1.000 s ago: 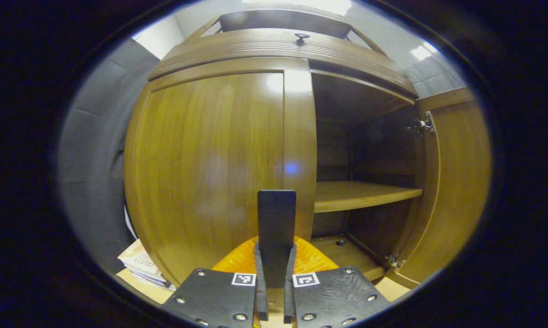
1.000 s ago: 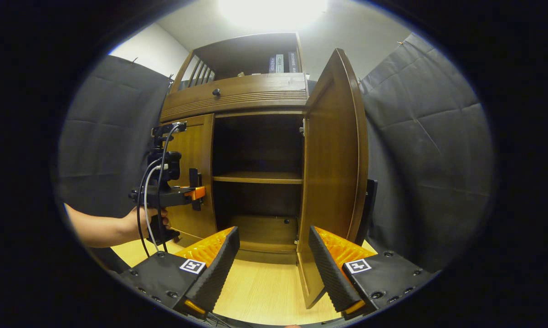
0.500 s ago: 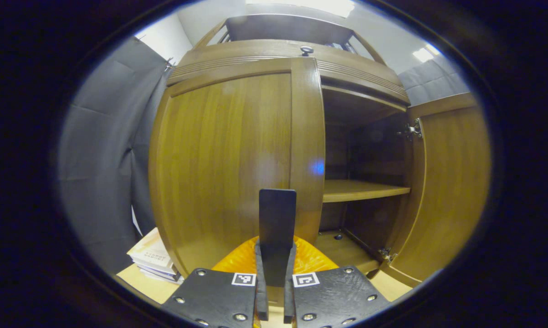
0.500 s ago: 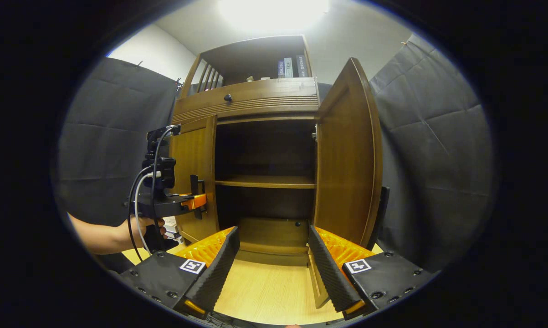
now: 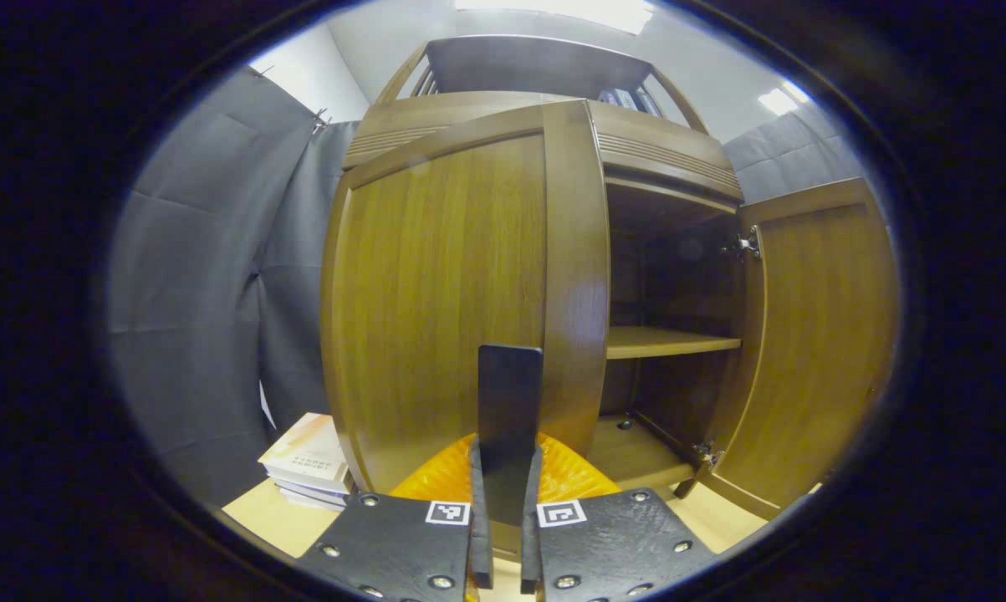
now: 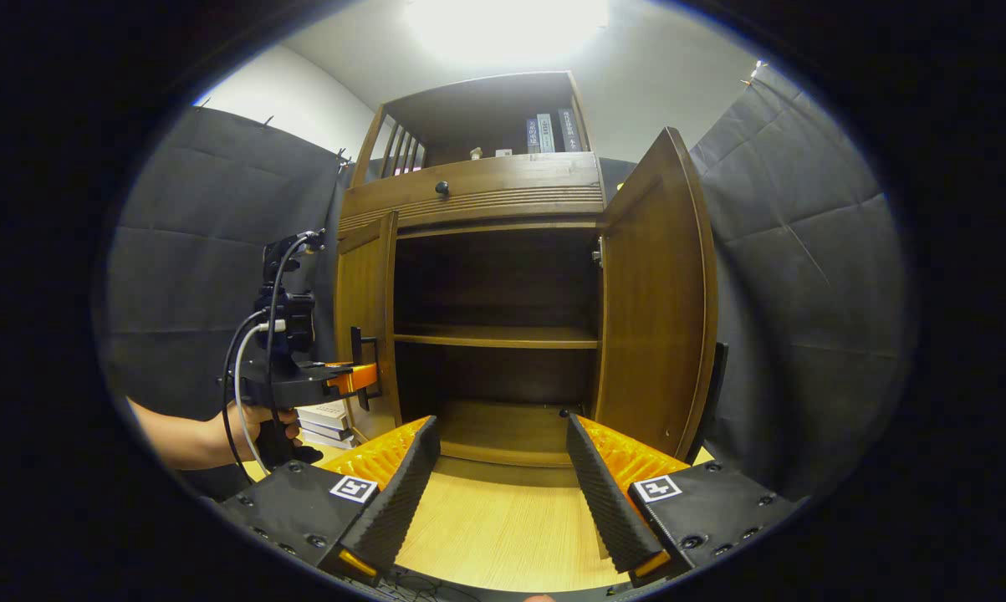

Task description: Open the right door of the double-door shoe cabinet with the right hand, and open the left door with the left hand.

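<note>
Leftmost in the right gripper view, a hand [image 6: 256,418] holds the left gripper [image 6: 359,378] level against the free edge of the left door [image 6: 367,326]; its fingers are clamped on the black handle [image 5: 509,410] fixed to that door, as the left gripper view shows, with the two pads pressed together around the handle's lower end. A stack of books [image 5: 308,461] lies on the wooden floor [image 6: 503,535] just beside the cabinet's left side, in front of the black cloth wall. The left door of the shoe cabinet [image 6: 482,188] stands partly open, swung out from the front but, by judgement, short of its full travel. At centre, the interior is exposed: a shelf [image 6: 494,336] crosses the dark compartment, with the bottom board beneath it. To the right, the right door [image 6: 657,301] stands wide open on its hinges. Nearest the camera, the right gripper [image 6: 503,468] has its fingers spread well apart and holds nothing, hanging clear of the right door. Judged from this arrangement, the right-hand step is complete, and what remains is to draw the left door fully open and let go of its handle.
</note>
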`<state>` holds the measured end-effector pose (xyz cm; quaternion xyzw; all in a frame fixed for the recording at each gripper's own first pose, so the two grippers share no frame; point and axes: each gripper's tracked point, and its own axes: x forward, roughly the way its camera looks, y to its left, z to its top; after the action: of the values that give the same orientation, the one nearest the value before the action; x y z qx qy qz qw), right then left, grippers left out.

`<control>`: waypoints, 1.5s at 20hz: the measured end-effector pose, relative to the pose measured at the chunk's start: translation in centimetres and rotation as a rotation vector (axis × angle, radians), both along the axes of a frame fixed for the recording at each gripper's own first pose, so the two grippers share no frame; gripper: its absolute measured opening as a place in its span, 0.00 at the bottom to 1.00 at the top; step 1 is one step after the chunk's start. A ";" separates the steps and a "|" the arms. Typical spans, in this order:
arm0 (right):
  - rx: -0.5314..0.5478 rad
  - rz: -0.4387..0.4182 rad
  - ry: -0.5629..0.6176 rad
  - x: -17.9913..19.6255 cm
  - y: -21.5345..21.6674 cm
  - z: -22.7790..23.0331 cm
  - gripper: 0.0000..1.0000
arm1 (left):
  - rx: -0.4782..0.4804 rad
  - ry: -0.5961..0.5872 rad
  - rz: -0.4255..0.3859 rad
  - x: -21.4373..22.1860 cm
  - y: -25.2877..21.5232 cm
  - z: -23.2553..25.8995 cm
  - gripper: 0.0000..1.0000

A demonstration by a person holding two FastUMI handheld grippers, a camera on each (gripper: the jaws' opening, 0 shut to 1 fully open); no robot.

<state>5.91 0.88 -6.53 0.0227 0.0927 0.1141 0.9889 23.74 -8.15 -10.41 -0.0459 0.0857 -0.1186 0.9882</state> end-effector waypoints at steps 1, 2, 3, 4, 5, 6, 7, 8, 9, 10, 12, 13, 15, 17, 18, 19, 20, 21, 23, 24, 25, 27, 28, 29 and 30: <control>-0.001 0.002 0.003 -0.3 0.2 -0.1 0.93 | -0.003 0.002 0.000 -0.4 0.3 0.1 0.14; -0.001 0.004 0.005 -0.5 0.4 0.0 0.93 | -0.003 0.000 0.001 -0.7 0.7 0.1 0.14; 0.000 0.006 0.006 -0.7 0.6 0.0 0.93 | -0.002 -0.001 0.002 -1.0 1.1 0.1 0.14; 0.001 0.006 0.003 -0.9 0.8 0.0 0.93 | 0.000 -0.003 0.005 -1.3 1.4 0.1 0.15; 0.002 0.007 0.000 -1.1 1.0 0.2 0.93 | -0.001 -0.004 0.006 -1.6 1.6 0.2 0.15; 0.002 0.010 -0.003 -1.3 1.3 0.4 0.93 | 0.000 -0.003 0.005 -1.8 2.0 0.1 0.14; 0.000 0.012 -0.004 -1.4 1.5 0.5 0.93 | -0.001 -0.002 0.004 -1.9 2.1 0.2 0.14; -0.001 0.013 -0.007 -1.6 1.7 0.5 0.93 | -0.002 -0.001 0.003 -2.1 2.3 0.1 0.14; -0.001 0.014 -0.010 -1.7 1.9 0.6 0.93 | -0.003 -0.001 0.003 -2.2 2.5 0.1 0.14; -0.001 0.014 -0.010 -1.9 1.9 0.6 0.93 | -0.003 -0.003 0.004 -2.4 2.9 0.1 0.14; -0.002 0.012 -0.008 -2.1 2.1 0.6 0.95 | -0.001 -0.006 0.009 -2.8 3.4 0.1 0.14; -0.003 0.012 -0.007 -2.2 2.2 0.7 0.93 | -0.001 -0.007 0.011 -2.9 3.6 0.1 0.14; -0.002 0.011 -0.010 -2.4 2.5 0.9 0.93 | -0.006 -0.008 0.015 -3.4 4.2 0.1 0.14; 0.003 0.016 -0.015 -2.5 3.1 1.0 0.93 | -0.005 -0.007 0.017 -3.8 5.0 0.2 0.14; 0.004 0.021 -0.016 -2.5 3.3 1.0 0.93 | -0.007 -0.007 0.018 -4.1 5.5 0.3 0.14; 0.004 0.028 -0.016 -2.5 3.6 1.0 0.93 | -0.008 -0.005 0.021 -4.4 6.0 0.2 0.14; 0.005 0.036 -0.013 -2.5 4.2 0.9 0.93 | -0.010 -0.005 0.026 -4.7 6.6 0.3 0.14; 0.007 0.047 -0.013 -2.6 4.6 0.9 0.93 | -0.010 -0.005 0.032 -5.0 7.2 0.2 0.13; 0.006 0.067 -0.018 -2.7 5.5 1.0 0.93 | -0.013 -0.003 0.044 -5.5 8.5 0.2 0.13; 0.005 0.076 -0.021 -2.7 5.9 1.1 0.93 | -0.013 -0.001 0.047 -5.8 9.0 0.2 0.14; 0.006 0.085 -0.020 -2.6 6.3 1.0 0.93 | -0.012 0.000 0.052 -6.0 9.5 0.2 0.14; 0.010 0.102 -0.017 -2.7 6.9 0.9 0.93 | -0.009 -0.001 0.067 -6.3 10.7 0.1 0.14; 0.010 0.107 -0.018 -2.7 7.1 0.9 0.93 | -0.008 -0.001 0.076 -6.6 11.3 0.1 0.13; 0.010 0.113 -0.018 -2.7 7.2 1.0 0.94 | -0.008 -0.002 0.087 -6.7 12.0 0.1 0.12; 0.011 0.117 -0.020 -2.6 7.3 1.1 0.94 | -0.004 -0.001 0.097 -6.8 12.6 0.0 0.13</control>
<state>3.36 8.15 -5.47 0.0217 0.0832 0.1723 0.9813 16.95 4.49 -10.39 -0.0519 0.0828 -0.0710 0.9927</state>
